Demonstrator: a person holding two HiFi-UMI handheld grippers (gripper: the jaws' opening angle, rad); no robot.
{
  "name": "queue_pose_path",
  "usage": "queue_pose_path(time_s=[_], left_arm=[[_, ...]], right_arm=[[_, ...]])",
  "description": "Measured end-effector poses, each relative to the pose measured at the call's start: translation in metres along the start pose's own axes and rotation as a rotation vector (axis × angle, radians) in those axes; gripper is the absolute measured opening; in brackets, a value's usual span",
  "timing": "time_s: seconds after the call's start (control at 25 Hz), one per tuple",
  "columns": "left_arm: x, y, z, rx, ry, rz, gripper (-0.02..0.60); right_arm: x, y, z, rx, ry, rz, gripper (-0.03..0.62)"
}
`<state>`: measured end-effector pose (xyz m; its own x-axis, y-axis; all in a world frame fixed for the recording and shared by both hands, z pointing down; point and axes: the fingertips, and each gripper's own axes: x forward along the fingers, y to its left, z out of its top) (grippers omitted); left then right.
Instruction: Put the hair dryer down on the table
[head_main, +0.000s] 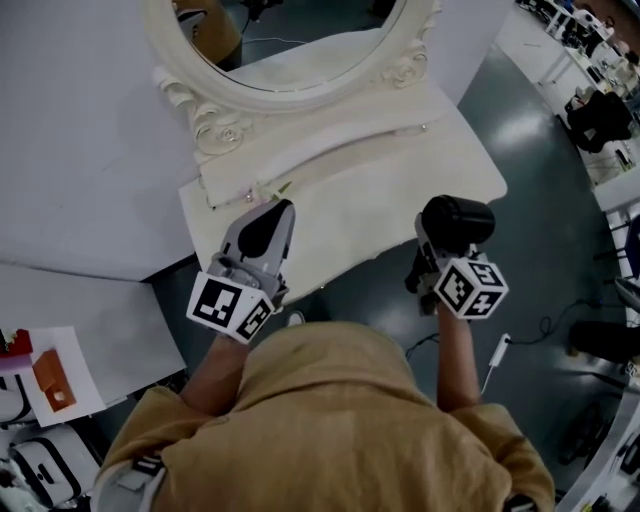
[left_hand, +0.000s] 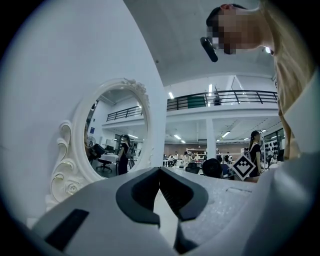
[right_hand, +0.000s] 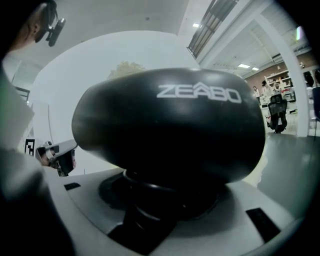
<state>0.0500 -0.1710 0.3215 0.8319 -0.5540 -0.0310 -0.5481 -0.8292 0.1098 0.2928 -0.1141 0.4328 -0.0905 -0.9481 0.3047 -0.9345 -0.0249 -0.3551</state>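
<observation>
White dressing table (head_main: 350, 225) fills twelve o'clock. At three o'clock, the right gripper (head_main: 428, 258) clamps a black plastic hair dryer (head_main: 457, 220), held above the table edge and not yet set down. The left gripper (head_main: 280, 212) is closed and empty.

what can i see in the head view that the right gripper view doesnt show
Only the head view: the marker cube on the right gripper, and where the black hair dryer is, by the right edge of the white table.

Only the right gripper view: the white ZEABO lettering on the hair dryer's body, and the gripper closed round its handle just below.

Both: the hair dryer held in the right gripper, and the left gripper, which shows small at the right gripper view's left edge.
</observation>
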Motion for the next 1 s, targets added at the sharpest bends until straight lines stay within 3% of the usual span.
queue_pose_path(time_s=[1.0], left_arm=[[-0.026,0.036,-0.034,-0.042,0.106,0.099,0.003]], right_arm=[[0.148,-0.034,-0.106,-0.062,0.335,-0.044,0.199]])
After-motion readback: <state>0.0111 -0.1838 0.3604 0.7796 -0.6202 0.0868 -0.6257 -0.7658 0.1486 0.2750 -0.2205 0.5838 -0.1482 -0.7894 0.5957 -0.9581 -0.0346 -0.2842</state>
